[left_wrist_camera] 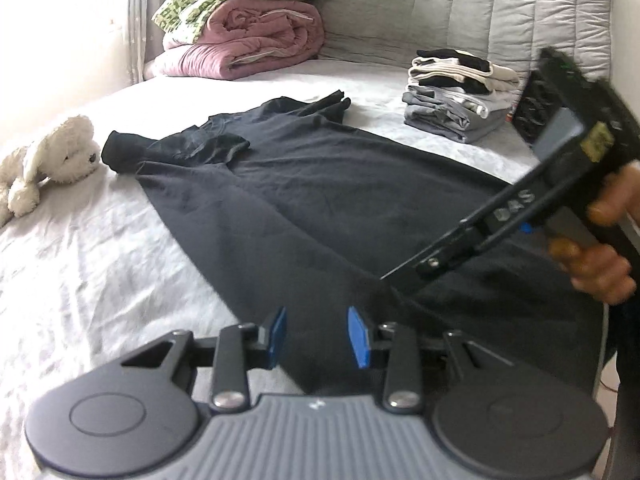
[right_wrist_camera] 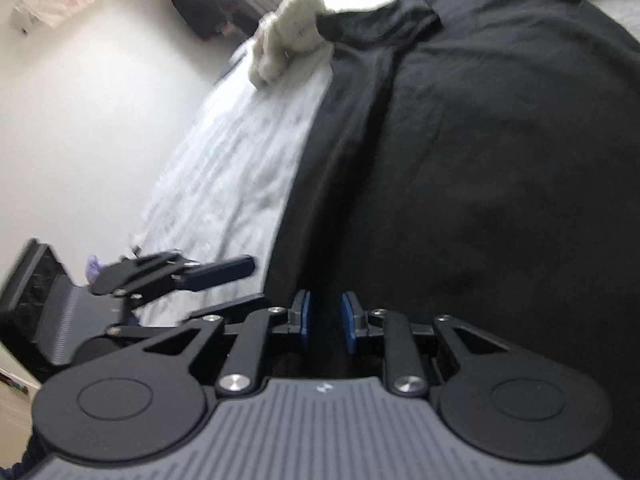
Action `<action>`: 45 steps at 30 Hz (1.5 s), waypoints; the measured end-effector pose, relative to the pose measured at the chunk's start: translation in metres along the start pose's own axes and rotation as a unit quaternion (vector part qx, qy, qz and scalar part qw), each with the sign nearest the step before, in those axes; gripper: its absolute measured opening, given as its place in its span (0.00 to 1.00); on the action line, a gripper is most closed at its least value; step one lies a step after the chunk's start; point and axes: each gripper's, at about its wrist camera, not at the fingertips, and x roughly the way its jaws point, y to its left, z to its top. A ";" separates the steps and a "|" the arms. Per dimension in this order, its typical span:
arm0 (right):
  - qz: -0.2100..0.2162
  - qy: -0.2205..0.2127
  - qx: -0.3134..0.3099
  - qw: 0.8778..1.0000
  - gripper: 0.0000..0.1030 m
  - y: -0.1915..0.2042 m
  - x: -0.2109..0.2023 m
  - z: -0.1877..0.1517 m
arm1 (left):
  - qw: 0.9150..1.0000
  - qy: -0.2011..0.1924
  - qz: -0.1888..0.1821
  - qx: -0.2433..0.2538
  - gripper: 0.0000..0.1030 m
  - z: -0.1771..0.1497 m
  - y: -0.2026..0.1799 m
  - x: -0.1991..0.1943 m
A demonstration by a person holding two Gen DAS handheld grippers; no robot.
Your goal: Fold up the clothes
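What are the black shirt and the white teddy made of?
The black shirt looks like soft matte cotton knit: it lies limp with gentle wrinkles. The white teddy looks like fluffy plush, with shaggy, fuzzy edges. Neither can be told for sure.

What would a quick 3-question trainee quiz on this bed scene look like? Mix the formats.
1. True or false: the black T-shirt lies spread flat on the bed sheet.
2. Multiple choice: what sits on the bed beside the shirt's nearer sleeve?
A. a white plush toy
B. a laundry basket
C. a pair of shoes
3. Fill the blank: in its own wrist view the left gripper has its blue pads ____, with nothing between them.

Key:
1. True.
2. A.
3. Apart. The right gripper is also open over the shirt. The stack of folded clothes sits by the headboard.
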 end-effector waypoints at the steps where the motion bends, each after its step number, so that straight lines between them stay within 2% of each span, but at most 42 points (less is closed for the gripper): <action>1: 0.004 -0.004 0.005 1.000 0.22 0.000 -0.001 -0.001 | 1.000 0.010 0.000 0.004 0.34 0.001 -0.001 0.006; 3: 0.010 -0.005 0.015 1.000 0.22 -0.001 0.000 -0.004 | 0.999 0.041 0.011 0.031 0.34 -0.002 -0.008 0.017; 5: 0.007 -0.004 0.013 1.000 0.22 -0.001 0.001 -0.006 | 0.997 0.048 0.016 0.054 0.34 -0.004 -0.012 0.018; 8: 0.000 -0.008 -0.006 1.000 0.22 0.003 0.002 -0.010 | 0.997 0.056 0.011 0.049 0.34 -0.004 -0.008 0.015; 12: -0.002 -0.014 -0.027 1.000 0.22 0.008 0.003 -0.016 | 0.997 0.057 0.011 0.055 0.34 -0.008 -0.009 0.013; 15: 0.026 -0.025 -0.008 0.999 0.22 0.002 0.000 -0.018 | 0.997 0.058 0.010 0.058 0.34 -0.007 -0.010 0.013; 25: 0.042 -0.030 0.019 0.998 0.22 -0.007 0.001 -0.024 | 0.996 0.059 0.010 0.060 0.34 -0.007 -0.010 0.014; 28: 0.029 -0.029 0.015 0.999 0.22 -0.006 0.003 -0.025 | 0.996 0.059 0.011 0.062 0.34 -0.008 -0.010 0.014; 34: 0.005 -0.026 -0.052 0.998 0.22 0.016 0.002 -0.029 | 0.996 0.060 0.012 0.064 0.34 -0.008 -0.011 0.014; 38: 0.004 -0.021 -0.032 0.999 0.22 0.012 0.004 -0.033 | 0.996 0.060 0.015 0.065 0.34 -0.008 -0.012 0.014; 39: 0.005 -0.021 -0.024 0.999 0.23 0.011 0.003 -0.034 | 0.996 0.060 0.015 0.065 0.34 -0.008 -0.012 0.014; 42: 0.009 -0.027 -0.018 0.999 0.35 0.011 -0.005 -0.040 | 0.996 0.060 0.015 0.065 0.34 -0.008 -0.012 0.014; 44: 0.001 -0.031 -0.027 0.999 0.34 0.014 -0.008 -0.044 | 0.996 0.061 0.015 0.065 0.34 -0.008 -0.012 0.014; 45: -0.006 -0.031 -0.033 0.999 0.22 0.015 -0.008 -0.045 | 0.996 0.061 0.015 0.064 0.34 -0.008 -0.012 0.014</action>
